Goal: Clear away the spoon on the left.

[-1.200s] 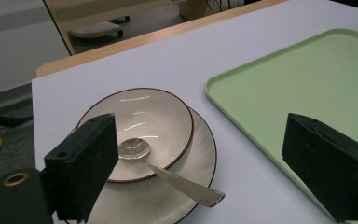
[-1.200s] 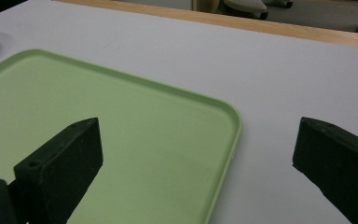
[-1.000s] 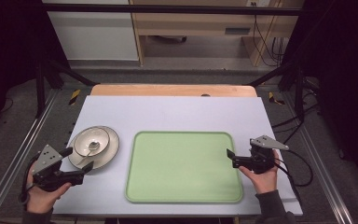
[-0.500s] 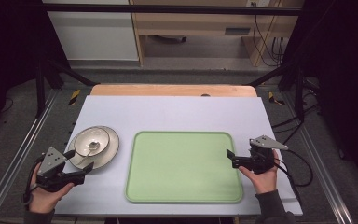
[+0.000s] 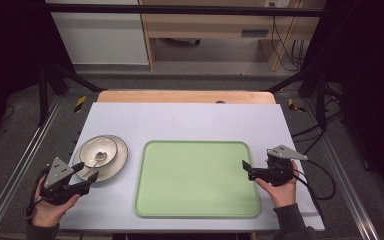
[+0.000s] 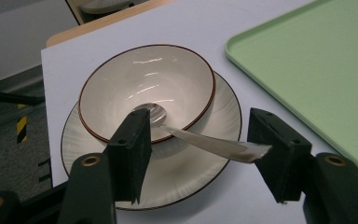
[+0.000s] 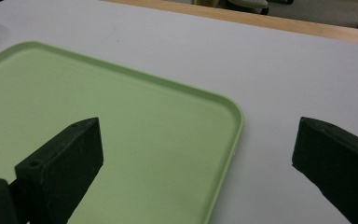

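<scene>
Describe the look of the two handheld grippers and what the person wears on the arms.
Both the left gripper and the right gripper are black, each topped by a grey three-cornered plate and trailing a black cable. Their fingers are flat, blocky black slabs with small screw holes. A dark grey sleeve covers the right forearm, and another the left wrist.

Evenly lit from overhead across the pale lavender-white desk; dark and murky beyond its left and right edges, floor detail lost there. Soft, short shadows only, tucked under the matte green rectangular tray along its near edge. Bright streaks of glare inside the glossy cream bowl with a brown rim, fainter sheen on the metal spoon. High view grainy and slightly soft. Close black jaws blurred at their lower ends in both gripper views; desk edges bowed by the wide lens.
</scene>
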